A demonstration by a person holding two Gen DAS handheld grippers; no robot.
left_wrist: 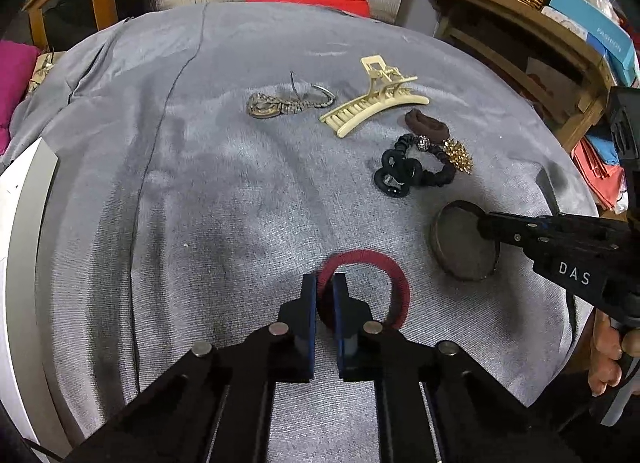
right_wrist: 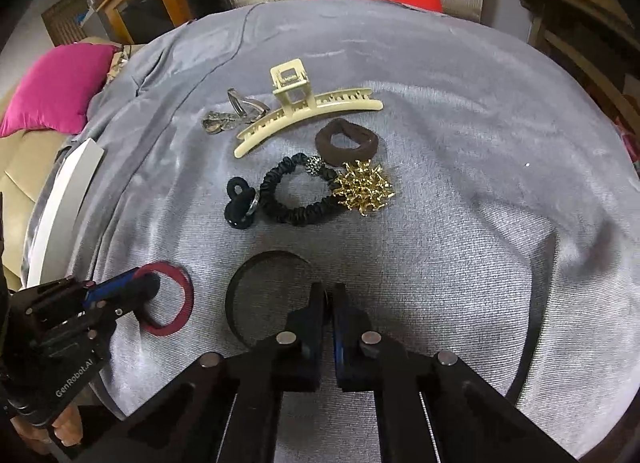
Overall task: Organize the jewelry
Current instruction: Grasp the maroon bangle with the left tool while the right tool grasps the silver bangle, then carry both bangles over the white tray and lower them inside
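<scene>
Left wrist view: left gripper (left_wrist: 324, 295) clenched on near-left arc of red hair tie (left_wrist: 394, 279), pinched through the band for a lift off grey cloth (left_wrist: 200, 203).
Right gripper: right gripper (left_wrist: 486, 223) clamped on rim of dark round bangle (left_wrist: 460, 259), just right of red hair tie.
Right wrist view only: blue pads (right_wrist: 340, 323) closed on bangle's near edge (right_wrist: 240, 303); gold brooch (right_wrist: 364, 187) plainly spiky, touching black scrunchie (right_wrist: 296, 199).
Beyond red hair tie: cream claw clip (left_wrist: 372, 107), brown hair tie (left_wrist: 426, 125), patterned clip (left_wrist: 280, 103), laid out apart, likely for sorting.
Left of red hair tie: white tray edge (left_wrist: 24, 223), probable destination.
</scene>
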